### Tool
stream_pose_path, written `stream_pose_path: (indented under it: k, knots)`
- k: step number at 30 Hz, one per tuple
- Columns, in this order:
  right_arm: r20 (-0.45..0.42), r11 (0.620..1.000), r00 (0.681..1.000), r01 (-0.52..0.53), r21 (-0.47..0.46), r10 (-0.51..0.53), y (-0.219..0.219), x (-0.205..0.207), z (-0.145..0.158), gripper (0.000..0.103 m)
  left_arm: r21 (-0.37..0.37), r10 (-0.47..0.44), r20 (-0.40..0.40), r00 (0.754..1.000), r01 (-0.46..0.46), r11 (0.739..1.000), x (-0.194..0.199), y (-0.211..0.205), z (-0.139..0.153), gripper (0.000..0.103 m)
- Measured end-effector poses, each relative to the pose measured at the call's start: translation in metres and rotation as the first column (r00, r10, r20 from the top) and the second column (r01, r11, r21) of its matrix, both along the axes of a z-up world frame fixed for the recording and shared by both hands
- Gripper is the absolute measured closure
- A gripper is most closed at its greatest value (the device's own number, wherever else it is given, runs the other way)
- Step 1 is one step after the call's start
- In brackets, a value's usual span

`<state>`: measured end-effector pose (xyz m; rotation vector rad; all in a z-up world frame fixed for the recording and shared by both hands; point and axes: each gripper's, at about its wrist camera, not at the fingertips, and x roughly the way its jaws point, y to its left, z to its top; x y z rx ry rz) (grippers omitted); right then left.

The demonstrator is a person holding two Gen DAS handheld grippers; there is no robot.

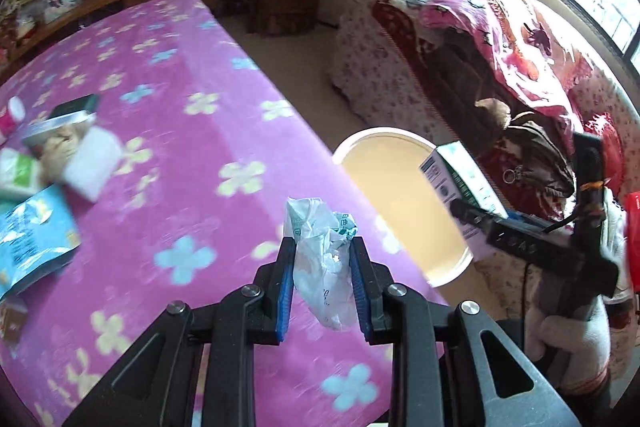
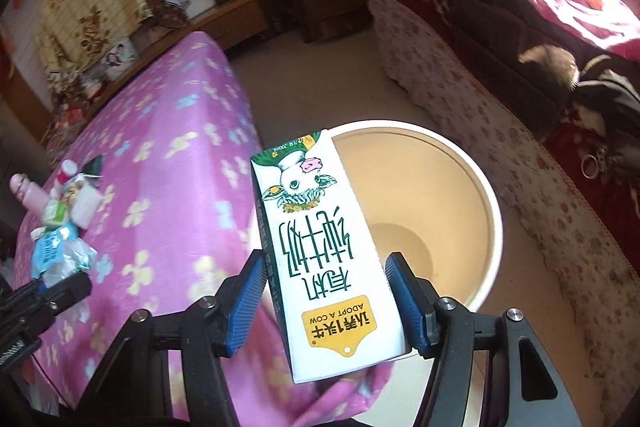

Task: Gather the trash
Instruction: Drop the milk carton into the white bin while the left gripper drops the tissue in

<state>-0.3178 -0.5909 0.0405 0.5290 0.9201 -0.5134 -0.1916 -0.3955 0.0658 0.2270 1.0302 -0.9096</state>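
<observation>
A crumpled white plastic wrapper [image 1: 324,259] is pinched between the left gripper [image 1: 323,287] fingers. A white cow-printed milk carton [image 2: 328,259] is clamped by the right gripper [image 2: 326,301], a round cream plastic bin [image 2: 440,211] lying just beyond its fingertips.

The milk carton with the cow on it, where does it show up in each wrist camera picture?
Left wrist view: the milk carton is at the right, above the bucket's far rim, held by the right gripper.
Right wrist view: the carton fills the centre, upside down, clamped at the bottom.
Shared landmark: the cream bucket beside the pink flowered blanket.
</observation>
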Motion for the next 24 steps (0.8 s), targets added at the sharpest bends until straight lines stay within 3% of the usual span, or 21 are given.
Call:
stream_pose_path:
  k: [5,7,9,11,12,20,24]
  knots:
    - [-0.051,0.997,0.998,0.051,0.051,-0.049,-0.023,0.002,-0.031,0.039,-0.022,-0.046,-0.035,0.998,0.045,0.999,-0.005,-0.044,-0.008,0.075]
    - [-0.050,0.995,0.997,0.065,0.079,-0.061,-0.027,0.003,-0.042,0.037,-0.030,-0.052,-0.046,0.998,0.051,0.998,-0.006,-0.054,-0.011,0.069]
    - [-0.045,0.990,0.996,0.078,0.117,-0.073,-0.031,0.000,-0.052,0.037,-0.031,-0.063,-0.060,0.996,0.061,0.998,-0.006,-0.064,-0.016,0.061]
    - [-0.044,0.985,0.995,0.092,0.147,-0.086,-0.035,-0.004,-0.058,0.037,-0.042,-0.061,-0.066,0.996,0.058,0.997,-0.006,-0.067,-0.018,0.042]
    - [-0.042,0.983,0.995,0.096,0.158,-0.090,-0.036,-0.005,-0.060,0.036,-0.052,-0.058,-0.068,0.996,0.055,0.997,-0.006,-0.067,-0.019,0.039]
    - [-0.037,0.987,0.996,0.083,0.138,-0.079,-0.030,-0.008,-0.054,0.033,-0.037,-0.032,-0.049,0.998,0.030,0.999,-0.002,-0.052,-0.021,0.039]
    - [-0.037,0.992,0.998,0.062,0.109,-0.058,-0.022,-0.004,-0.047,0.033,-0.025,0.002,-0.001,1.000,-0.002,1.000,0.001,-0.037,-0.016,0.039]
